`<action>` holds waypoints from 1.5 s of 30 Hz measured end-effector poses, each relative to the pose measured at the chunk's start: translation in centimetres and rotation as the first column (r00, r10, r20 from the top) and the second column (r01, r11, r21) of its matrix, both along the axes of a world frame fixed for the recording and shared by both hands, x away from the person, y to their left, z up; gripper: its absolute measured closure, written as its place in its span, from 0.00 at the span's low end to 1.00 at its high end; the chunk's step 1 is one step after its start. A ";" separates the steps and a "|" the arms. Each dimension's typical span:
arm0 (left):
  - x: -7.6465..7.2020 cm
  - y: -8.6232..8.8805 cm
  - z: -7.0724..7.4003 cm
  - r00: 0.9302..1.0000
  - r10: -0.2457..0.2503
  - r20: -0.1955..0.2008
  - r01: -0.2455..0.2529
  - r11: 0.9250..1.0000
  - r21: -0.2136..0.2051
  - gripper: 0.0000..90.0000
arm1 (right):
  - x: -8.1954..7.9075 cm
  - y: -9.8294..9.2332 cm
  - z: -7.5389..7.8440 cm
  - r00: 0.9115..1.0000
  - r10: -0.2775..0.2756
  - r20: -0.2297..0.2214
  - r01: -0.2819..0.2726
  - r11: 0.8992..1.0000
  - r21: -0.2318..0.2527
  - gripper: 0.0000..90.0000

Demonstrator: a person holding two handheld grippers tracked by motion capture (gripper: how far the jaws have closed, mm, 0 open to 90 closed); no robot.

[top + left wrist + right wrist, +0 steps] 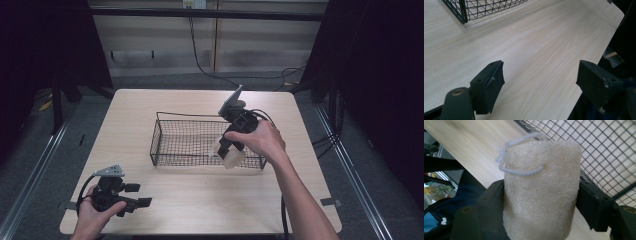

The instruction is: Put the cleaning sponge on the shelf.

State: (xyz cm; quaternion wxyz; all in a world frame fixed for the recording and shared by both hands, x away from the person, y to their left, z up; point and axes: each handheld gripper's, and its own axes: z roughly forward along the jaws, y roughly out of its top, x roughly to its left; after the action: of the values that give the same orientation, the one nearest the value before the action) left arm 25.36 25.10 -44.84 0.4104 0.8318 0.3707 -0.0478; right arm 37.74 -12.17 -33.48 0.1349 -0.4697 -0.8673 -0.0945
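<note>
The right tongs (539, 202) squeeze a pale loofah sponge (540, 187) between their two black jaws, one jaw on each side of it. A little white string loop (520, 157) sits at the sponge's far end. In the high view the right tongs (231, 150) hold the sponge (231, 156) up off the tabletop (210, 200), right at the near right part of the black wire basket (165, 142). It looks like the job is to put the sponge into the basket or take it out, but I cannot tell which. If it goes in, the next move is to lower it over the rim and let go. The right hand (260, 140) reaches forward with the arm stretched out. The left tongs (135, 197) rest low near the front left corner, jaws wide apart and holding nothing, with the left hand (92, 215) around the handle.
</note>
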 end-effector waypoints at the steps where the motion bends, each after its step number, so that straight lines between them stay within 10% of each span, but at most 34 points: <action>1: 0.0 0.0 0.0 1.000 0.000 0.000 0.000 1.000 0.000 0.24 | 0.0 0.0 0.0 1.000 0.000 0.000 0.000 1.000 0.000 0.30; 21: 0.0 0.0 0.0 1.000 -0.011 0.003 0.011 1.000 0.005 0.24 | 3.2 -1.8 -1.9 0.989 -0.144 -0.017 0.142 0.985 -0.100 0.30; 45: 0.0 0.0 0.0 1.000 -0.009 0.002 0.009 1.000 0.009 0.24 | 5.3 -5.8 -5.1 0.932 -0.362 0.004 0.360 0.926 -0.112 0.30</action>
State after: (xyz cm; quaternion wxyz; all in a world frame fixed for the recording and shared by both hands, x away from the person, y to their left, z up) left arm 25.35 25.07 -44.82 0.4069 0.8353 0.3667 -0.0469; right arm 43.04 -17.94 -38.62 0.0962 -0.6289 -0.7687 -0.0655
